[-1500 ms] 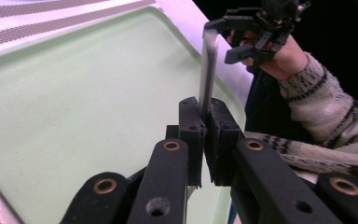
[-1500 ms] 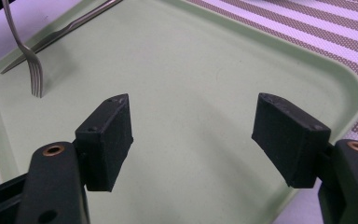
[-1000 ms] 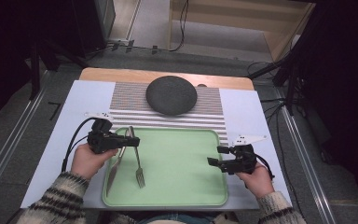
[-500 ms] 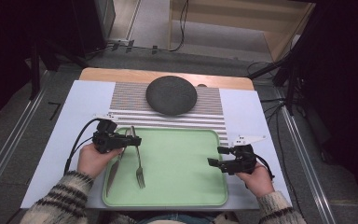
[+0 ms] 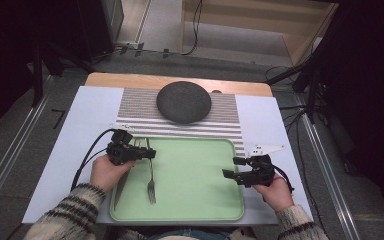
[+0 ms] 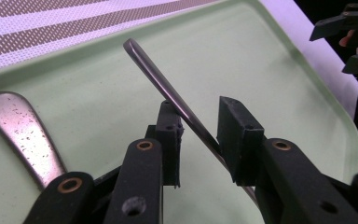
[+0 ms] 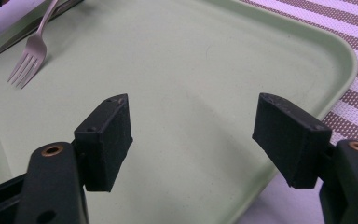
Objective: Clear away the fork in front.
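A metal fork (image 5: 151, 176) lies on the left part of a pale green tray (image 5: 195, 200), tines toward me. My left gripper (image 5: 149, 153) is low over the far end of its handle. In the left gripper view the slim fork handle (image 6: 149, 65) runs between the two jaws of that gripper (image 6: 198, 126), close against the left one, with a gap still showing at the right one. My right gripper (image 5: 230, 167) hovers open over the tray's right side with nothing between its jaws (image 7: 193, 126). From there the fork (image 7: 30, 51) lies far off.
A table knife (image 5: 121, 184) lies beside the fork along the tray's left edge; its broad handle (image 6: 18, 130) is just left of my left jaws. A dark round plate (image 5: 184, 102) sits on a striped placemat (image 5: 230, 125) beyond the tray.
My left gripper has slid a little to the right and now straddles the fork handle. The right gripper and the fork have not moved.
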Tool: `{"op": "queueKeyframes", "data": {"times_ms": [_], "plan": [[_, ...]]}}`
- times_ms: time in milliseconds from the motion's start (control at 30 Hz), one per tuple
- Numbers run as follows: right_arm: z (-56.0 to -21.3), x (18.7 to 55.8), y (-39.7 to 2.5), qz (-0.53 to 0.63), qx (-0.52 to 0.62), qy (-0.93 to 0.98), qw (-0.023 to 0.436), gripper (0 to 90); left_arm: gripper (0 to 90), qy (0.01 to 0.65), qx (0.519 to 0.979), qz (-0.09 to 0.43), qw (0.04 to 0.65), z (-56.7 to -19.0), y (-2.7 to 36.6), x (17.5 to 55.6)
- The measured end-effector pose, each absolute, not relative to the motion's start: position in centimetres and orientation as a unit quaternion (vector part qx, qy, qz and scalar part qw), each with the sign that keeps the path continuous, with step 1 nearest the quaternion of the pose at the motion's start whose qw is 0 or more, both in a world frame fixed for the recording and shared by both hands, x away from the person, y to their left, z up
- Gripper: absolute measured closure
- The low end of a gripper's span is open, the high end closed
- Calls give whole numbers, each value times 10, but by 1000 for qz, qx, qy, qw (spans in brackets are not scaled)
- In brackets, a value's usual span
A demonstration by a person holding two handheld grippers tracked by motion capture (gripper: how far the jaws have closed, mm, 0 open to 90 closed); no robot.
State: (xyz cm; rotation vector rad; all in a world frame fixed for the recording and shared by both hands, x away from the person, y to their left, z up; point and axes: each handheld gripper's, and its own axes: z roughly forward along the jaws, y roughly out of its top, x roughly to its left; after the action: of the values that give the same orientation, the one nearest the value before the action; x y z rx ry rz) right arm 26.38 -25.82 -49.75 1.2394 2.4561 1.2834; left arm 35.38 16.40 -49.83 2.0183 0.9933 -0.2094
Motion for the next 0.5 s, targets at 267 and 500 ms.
{"op": "queueKeyframes", "data": {"times_ms": [267, 500], "plan": [[-498, 264, -258, 422, 408, 808, 54, 260, 683, 401, 813, -75, 416, -504, 159, 355], [-498, 264, -258, 421, 408, 808, 54, 261, 661, 399, 819, -75, 404, -509, 157, 356]]}}
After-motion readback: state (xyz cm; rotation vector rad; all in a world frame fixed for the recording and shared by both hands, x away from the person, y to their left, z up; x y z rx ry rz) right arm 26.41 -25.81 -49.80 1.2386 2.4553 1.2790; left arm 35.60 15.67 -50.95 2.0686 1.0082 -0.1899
